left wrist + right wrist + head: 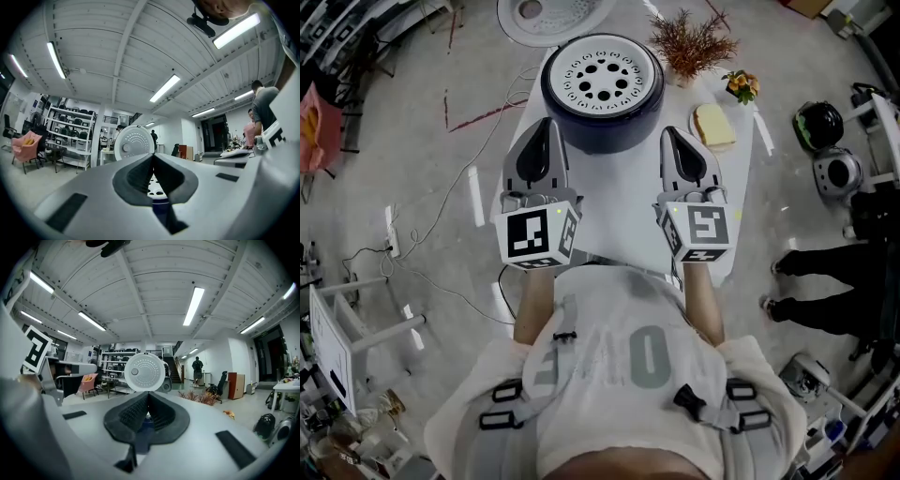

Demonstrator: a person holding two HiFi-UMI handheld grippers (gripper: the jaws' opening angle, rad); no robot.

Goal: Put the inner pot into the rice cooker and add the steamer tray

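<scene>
Head view: steamer tray (603, 78) sits in the rice cooker (602, 136) on the table (619, 192), so the task looks finished; left gripper (548, 124) and right gripper (668, 133) have their jaws closed on nothing

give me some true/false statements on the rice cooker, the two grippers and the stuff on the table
1. The steamer tray sits in the rice cooker. True.
2. The left gripper is clamped on the tray. False: its jaws are together with nothing between them, on the near side of the cooker.
3. The right gripper has its jaws together and holds nothing. True.
4. The lid is shut over the tray. False: it stands open behind the cooker, leaving the tray uncovered.
5. The dried plant lies to the left of the cooker in the head view. False: it is at the cooker's right, at the far end of the table.
</scene>
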